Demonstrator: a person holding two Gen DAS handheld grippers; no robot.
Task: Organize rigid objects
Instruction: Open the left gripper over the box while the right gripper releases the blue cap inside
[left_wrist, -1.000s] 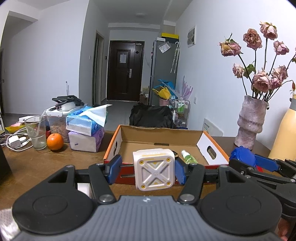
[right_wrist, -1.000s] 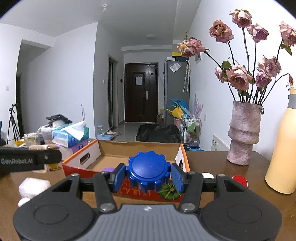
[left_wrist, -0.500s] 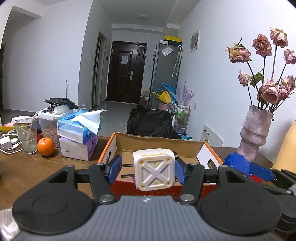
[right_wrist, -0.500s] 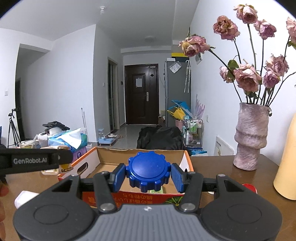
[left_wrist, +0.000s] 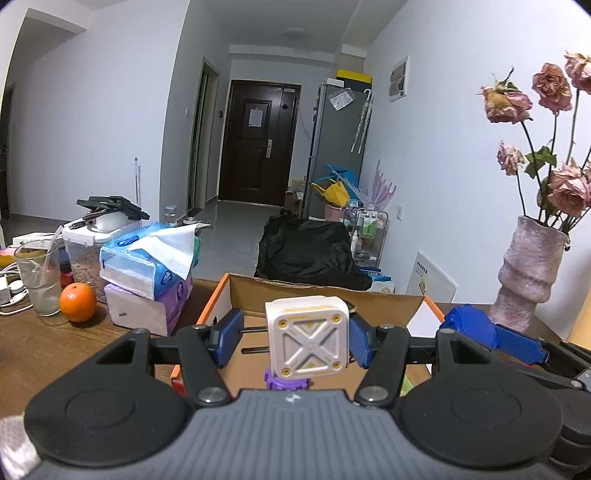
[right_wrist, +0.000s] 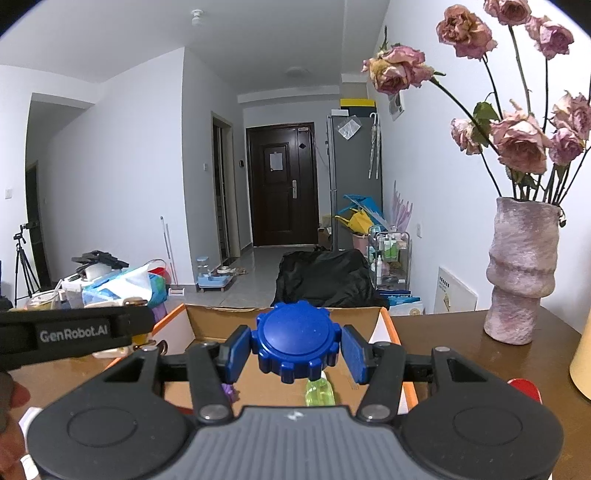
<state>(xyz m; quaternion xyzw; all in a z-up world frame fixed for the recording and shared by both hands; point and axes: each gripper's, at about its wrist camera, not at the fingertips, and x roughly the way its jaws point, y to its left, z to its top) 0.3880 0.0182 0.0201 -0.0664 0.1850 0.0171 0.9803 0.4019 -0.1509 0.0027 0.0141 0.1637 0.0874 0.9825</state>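
My left gripper (left_wrist: 292, 342) is shut on a white cube with yellow corner marks (left_wrist: 308, 338) and holds it above the open cardboard box (left_wrist: 251, 297). A purple toy piece (left_wrist: 286, 383) lies in the box just under the cube. My right gripper (right_wrist: 295, 349) is shut on a blue gear-edged knob (right_wrist: 295, 339), also over the box (right_wrist: 221, 321). Below it on the box floor are a green bottle (right_wrist: 319, 393) and the purple piece (right_wrist: 229, 390). The knob (left_wrist: 469, 325) shows at the right of the left wrist view.
Stacked tissue packs (left_wrist: 147, 273), an orange (left_wrist: 77, 302), a glass (left_wrist: 38, 280) and a lidded container (left_wrist: 86, 251) stand left of the box. A pink vase of dried roses (right_wrist: 521, 273) and a yellow bottle (right_wrist: 583, 358) stand at the right. A red-and-white item (right_wrist: 524, 387) lies beside the box.
Both grippers have moved forward from in front of the box to above it, still holding the cube and the knob. The box floor now shows beneath them.
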